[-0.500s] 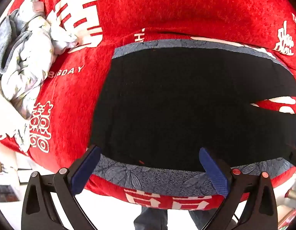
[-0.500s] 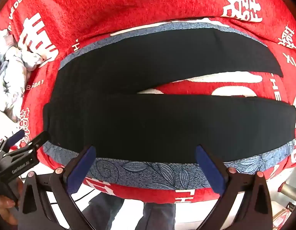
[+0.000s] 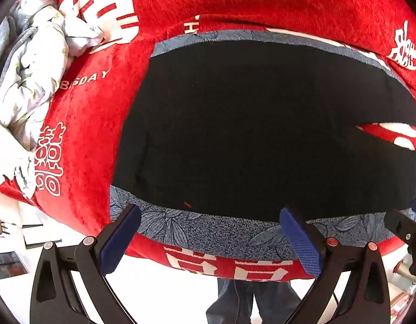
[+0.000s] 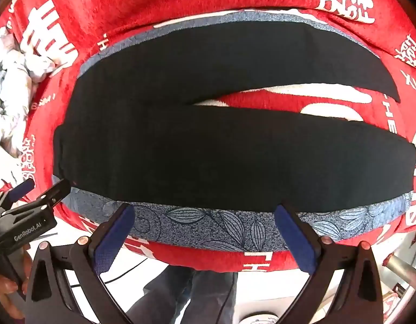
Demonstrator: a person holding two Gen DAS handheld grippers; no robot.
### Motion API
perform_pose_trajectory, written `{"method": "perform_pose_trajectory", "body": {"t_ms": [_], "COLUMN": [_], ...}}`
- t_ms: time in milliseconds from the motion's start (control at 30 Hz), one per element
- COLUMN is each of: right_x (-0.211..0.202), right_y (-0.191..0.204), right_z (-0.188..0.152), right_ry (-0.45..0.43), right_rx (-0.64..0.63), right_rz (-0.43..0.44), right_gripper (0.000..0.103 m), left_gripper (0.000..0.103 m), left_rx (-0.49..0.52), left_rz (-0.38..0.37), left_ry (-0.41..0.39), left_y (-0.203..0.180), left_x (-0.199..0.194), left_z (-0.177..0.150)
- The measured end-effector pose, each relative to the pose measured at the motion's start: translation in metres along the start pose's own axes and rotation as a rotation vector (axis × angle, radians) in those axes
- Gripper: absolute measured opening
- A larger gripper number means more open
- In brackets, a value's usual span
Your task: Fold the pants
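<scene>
Black pants [image 4: 208, 145] lie flat on a blue leaf-patterned cloth [image 4: 208, 226] over a red blanket, waist at the left, two legs spread to the right. In the left wrist view the waist part [image 3: 248, 135] fills the middle. My left gripper [image 3: 208, 232] is open and empty, over the blue cloth's near edge below the waist. My right gripper [image 4: 205, 229] is open and empty, over the near edge below the nearer leg. The left gripper also shows in the right wrist view [image 4: 38, 191] at the left.
The red blanket [image 3: 262, 5] with white lettering covers the surface. A crumpled white and grey pile of clothes [image 3: 32, 62] lies at the far left. The surface's near edge runs just under both grippers; a person's legs [image 4: 186, 291] stand below it.
Both grippers have moved slightly closer to the pants. Both stay open. The pants have not moved.
</scene>
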State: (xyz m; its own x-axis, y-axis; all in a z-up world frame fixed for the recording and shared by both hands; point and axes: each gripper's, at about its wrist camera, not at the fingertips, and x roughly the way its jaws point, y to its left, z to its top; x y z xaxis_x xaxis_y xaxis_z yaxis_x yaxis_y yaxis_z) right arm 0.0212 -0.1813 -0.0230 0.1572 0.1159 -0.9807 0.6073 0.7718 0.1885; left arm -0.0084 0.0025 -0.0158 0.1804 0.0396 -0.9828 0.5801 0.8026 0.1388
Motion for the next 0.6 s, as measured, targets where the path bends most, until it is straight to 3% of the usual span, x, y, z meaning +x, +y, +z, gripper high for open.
{"method": "perform_pose_trajectory", "body": {"t_ms": [600], "right_x": [-0.010], "right_y": [0.016], "right_z": [-0.010], "right_ry": [-0.067], "right_rx": [0.039], "right_rz": [-0.068], "right_gripper": [0.103], "left_gripper": [0.103], "left_rx": [0.038], "left_rz": [-0.022], "left_ry": [0.006], "left_y": [0.001], "left_x": [0.000], "left_z": [-0.005]}}
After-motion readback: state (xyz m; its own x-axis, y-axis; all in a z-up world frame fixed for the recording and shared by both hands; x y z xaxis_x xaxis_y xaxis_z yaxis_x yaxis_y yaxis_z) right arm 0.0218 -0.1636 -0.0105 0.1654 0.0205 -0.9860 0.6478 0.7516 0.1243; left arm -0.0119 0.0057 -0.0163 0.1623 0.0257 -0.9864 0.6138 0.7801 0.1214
